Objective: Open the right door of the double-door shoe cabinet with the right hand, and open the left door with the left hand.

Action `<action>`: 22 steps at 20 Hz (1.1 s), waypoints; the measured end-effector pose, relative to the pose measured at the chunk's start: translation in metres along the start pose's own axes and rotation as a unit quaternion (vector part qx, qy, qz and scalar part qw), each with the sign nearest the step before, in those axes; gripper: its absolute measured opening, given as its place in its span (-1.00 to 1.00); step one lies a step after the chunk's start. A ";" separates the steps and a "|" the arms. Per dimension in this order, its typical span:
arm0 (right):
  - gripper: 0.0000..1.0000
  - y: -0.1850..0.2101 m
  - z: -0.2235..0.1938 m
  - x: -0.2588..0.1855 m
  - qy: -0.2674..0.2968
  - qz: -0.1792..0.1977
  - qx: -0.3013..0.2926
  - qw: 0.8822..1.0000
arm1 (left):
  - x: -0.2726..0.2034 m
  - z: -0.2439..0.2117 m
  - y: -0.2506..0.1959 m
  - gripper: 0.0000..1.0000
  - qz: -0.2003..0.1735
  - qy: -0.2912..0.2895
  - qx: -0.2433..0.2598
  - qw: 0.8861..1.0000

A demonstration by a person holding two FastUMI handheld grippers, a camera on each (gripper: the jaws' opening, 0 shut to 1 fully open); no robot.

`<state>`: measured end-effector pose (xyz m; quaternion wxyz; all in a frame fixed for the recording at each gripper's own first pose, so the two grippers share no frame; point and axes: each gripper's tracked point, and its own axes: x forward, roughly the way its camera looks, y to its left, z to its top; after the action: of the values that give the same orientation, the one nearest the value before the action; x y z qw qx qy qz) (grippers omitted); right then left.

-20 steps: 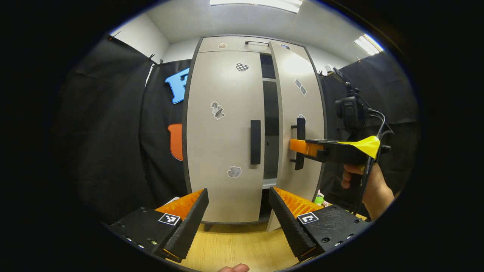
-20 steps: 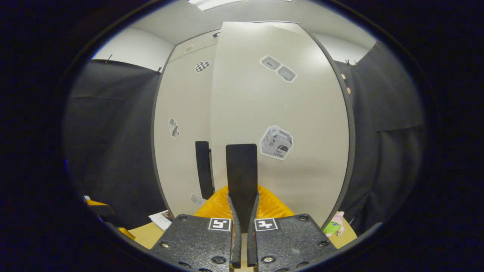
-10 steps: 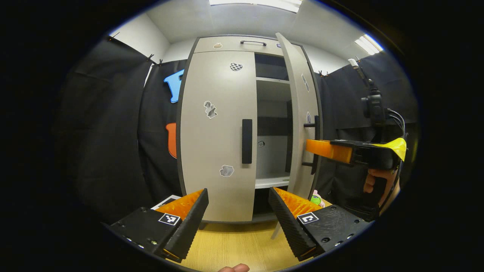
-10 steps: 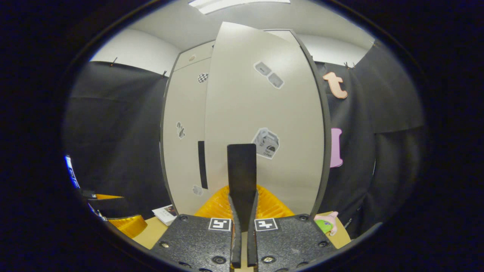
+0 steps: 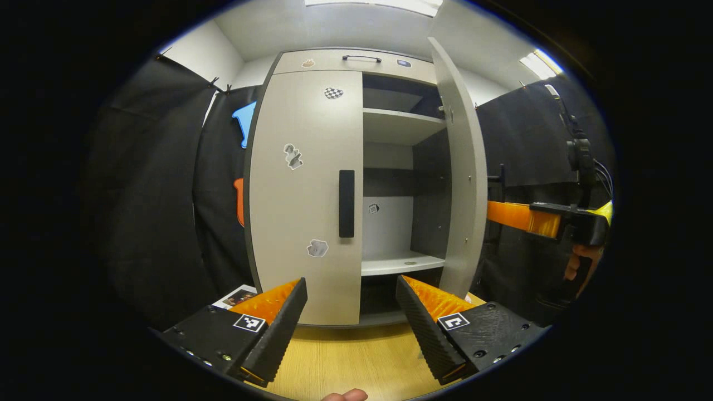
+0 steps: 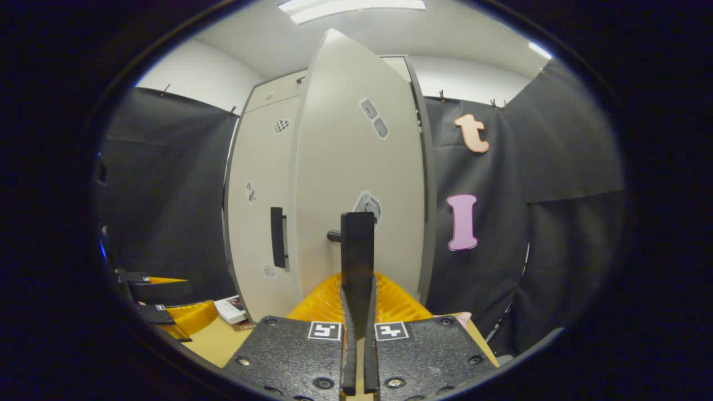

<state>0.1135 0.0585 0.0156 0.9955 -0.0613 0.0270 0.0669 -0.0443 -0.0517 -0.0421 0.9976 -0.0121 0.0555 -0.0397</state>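
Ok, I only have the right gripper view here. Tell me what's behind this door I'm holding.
Observer: The right door stands wide open on a compartment with an upper shelf and a lower shelf.
Operator: Now report the left gripper.
Observer: The left gripper has its fingers open, short of the left door handle and touching nothing.

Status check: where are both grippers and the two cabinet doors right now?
Right gripper shut on right door handle, right door swung wide. Left gripper open, short of left door, which is closed. Nothing in the way.
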 end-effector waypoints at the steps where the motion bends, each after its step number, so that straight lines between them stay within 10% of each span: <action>1: -0.83 -0.004 -0.001 -0.002 0.000 -0.008 -0.001 1.000 | 0.001 0.000 -0.002 0.92 -0.002 0.001 -0.001 1.000; 14: -0.92 -0.059 0.000 -0.012 -0.004 -0.106 0.013 0.994 | 0.004 0.008 -0.018 0.94 -0.018 -0.004 -0.009 1.000; 22: -0.93 -0.059 0.005 -0.032 -0.017 -0.101 0.017 0.995 | 0.004 0.008 -0.007 0.93 -0.002 -0.005 -0.009 1.000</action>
<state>0.0905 -0.0033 0.0295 0.9984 -0.0461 0.0051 -0.0330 -0.0401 -0.0589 -0.0346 0.9976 -0.0214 0.0513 -0.0413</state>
